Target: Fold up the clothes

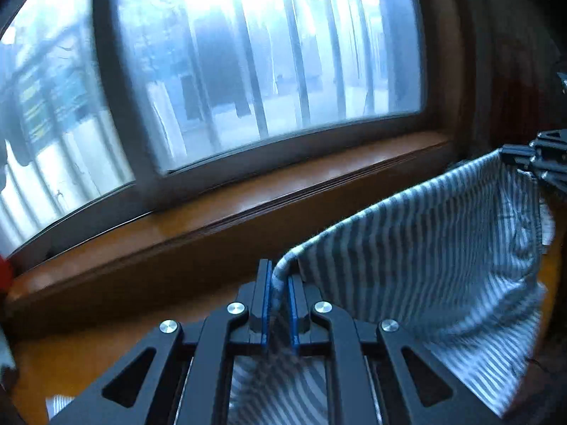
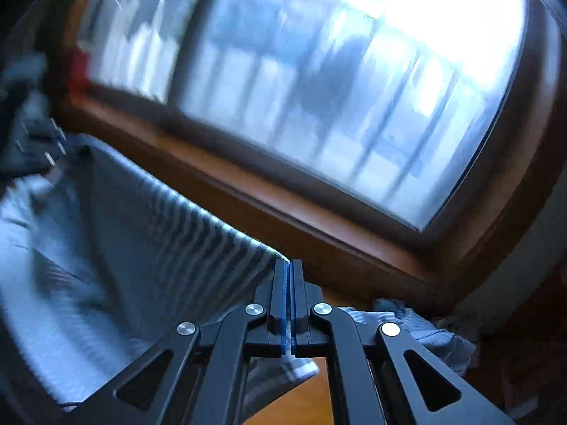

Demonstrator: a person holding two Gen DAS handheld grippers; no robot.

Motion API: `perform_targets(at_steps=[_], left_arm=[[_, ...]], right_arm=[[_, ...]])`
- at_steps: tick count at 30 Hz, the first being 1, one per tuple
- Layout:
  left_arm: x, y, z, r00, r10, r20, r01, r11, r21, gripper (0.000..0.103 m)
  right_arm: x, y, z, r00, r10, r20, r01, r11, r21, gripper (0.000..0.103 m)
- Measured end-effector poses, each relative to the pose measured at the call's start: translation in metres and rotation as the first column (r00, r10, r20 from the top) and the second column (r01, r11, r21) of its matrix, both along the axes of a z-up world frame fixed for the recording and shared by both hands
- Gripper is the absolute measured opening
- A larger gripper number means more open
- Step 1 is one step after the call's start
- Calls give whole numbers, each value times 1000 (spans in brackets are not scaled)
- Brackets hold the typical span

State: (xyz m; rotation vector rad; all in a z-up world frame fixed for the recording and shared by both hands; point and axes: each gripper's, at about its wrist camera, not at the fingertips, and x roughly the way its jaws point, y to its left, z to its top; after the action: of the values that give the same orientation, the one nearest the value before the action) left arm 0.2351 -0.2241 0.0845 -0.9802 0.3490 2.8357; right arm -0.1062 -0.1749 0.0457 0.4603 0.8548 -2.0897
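A grey-and-white striped garment (image 1: 425, 248) hangs stretched in the air between both grippers. My left gripper (image 1: 280, 276) is shut on one corner of it, the cloth bunched between the blue pads. In the left wrist view the right gripper (image 1: 542, 163) holds the other top corner at the far right. My right gripper (image 2: 290, 269) is shut on the striped garment (image 2: 141, 233), whose edge runs off to the left toward the left gripper (image 2: 39, 141), blurred there. The garment sags between them over the wooden surface.
A large window (image 1: 265, 53) with a wooden sill (image 1: 248, 205) fills the background. An orange-brown wooden surface (image 1: 88, 364) lies below. More pale striped cloth (image 2: 425, 333) lies on it at the right. A red object (image 2: 79, 67) sits at the far left by the window.
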Motion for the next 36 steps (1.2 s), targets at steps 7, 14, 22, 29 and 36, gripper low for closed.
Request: perform_targets(at_steps=[7, 14, 22, 29, 36], left_arm=[[-113, 28, -94, 985, 86, 149, -53, 976, -210, 10], [-90, 20, -91, 982, 70, 173, -40, 985, -168, 35], [-75, 29, -111, 962, 55, 269, -27, 994, -108, 41], [-86, 41, -123, 957, 67, 282, -50, 996, -68, 43], [-72, 26, -109, 955, 100, 279, -98, 995, -20, 43]], right_arm=[[-115, -76, -105, 963, -263, 65, 248, 952, 178, 9], [-99, -16, -89, 922, -202, 330, 211, 977, 10, 28], [-83, -28, -140, 878, -143, 457, 131, 990, 59, 28], [-99, -13, -140, 880, -228, 418, 219, 973, 70, 28], [-87, -14, -135, 883, -283, 375, 271, 959, 87, 31]])
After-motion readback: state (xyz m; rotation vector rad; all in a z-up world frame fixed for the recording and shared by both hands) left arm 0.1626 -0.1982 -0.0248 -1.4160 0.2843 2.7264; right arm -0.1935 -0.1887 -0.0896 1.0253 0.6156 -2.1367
